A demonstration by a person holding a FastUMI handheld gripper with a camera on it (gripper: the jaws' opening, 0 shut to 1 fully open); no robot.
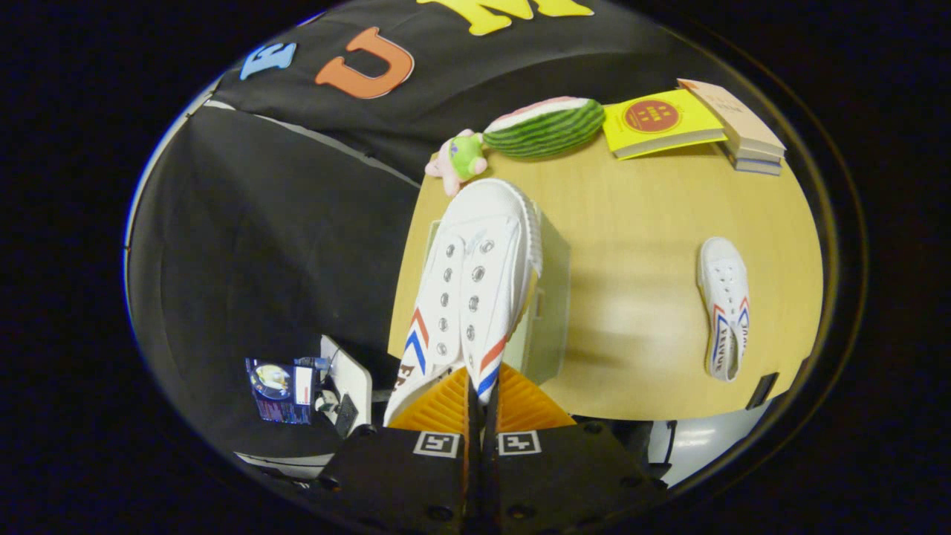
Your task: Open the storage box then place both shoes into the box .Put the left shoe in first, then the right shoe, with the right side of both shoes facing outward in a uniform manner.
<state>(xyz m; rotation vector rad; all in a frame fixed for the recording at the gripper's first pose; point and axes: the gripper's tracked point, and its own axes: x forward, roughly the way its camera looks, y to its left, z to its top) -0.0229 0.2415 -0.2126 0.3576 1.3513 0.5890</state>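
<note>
The gripper [481, 397], its two fingers drawn nearly together on the heel collar of a white shoe [464, 290], holds that shoe aloft, toe pointing away, directly above the pale storage box [551, 312] standing near the tabletop's left edge. The second shoe [724, 308] lies flat on the tabletop [639, 223] toward its right edge, well apart from the box. The step in hand appears to be placing the first shoe; whether the box lid is open cannot be told beneath the shoe. The next move likely calls for lowering the shoe squarely into the box, sole down, before releasing. The tool looks steeply downward from above the near edge.
</note>
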